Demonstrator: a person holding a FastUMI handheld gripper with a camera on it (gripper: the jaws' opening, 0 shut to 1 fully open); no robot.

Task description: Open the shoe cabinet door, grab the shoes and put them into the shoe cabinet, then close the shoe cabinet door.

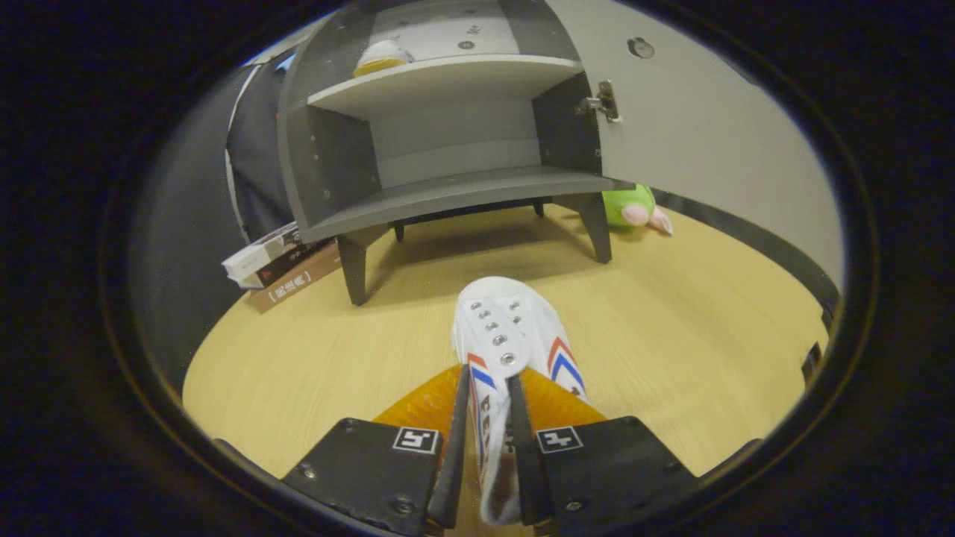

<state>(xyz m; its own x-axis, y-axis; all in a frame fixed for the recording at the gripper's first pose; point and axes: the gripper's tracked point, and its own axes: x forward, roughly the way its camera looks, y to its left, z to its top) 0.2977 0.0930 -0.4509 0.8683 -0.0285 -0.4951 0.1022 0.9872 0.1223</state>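
Gripper (489, 418): two-finger tool, fingers pointing forward and slightly down over the floor, toward the cabinet. Jaws nearly closed, with both fingers (456, 440) pressed against the sides of the shoe's upper.

White canvas sneaker with red and blue chevron stripes and metal eyelets (507, 335): clamped between the fingers by its collar, toe pointing away toward the cabinet, orange sole showing on either side beneath the fingers. Whether it rests on the floor or hangs just above it cannot be told.

Light wood-grain floor (671, 328): runs from under the gripper to the cabinet's legs.

Grey wooden shoe cabinet on short legs (448, 186): stands beyond the shoe, well ahead of the fingers. Lower compartment bare.

Grey cabinet door with metal hinge (694, 127): swung open to the right.

Second white sneaker with yellow sole (382, 58): on the upper shelf, left side.

Stack of flat boxes (280, 265): on the floor beside the cabinet's left front leg.

Green plush toy with pink parts (634, 207): on the floor behind the right legs, below the open door.
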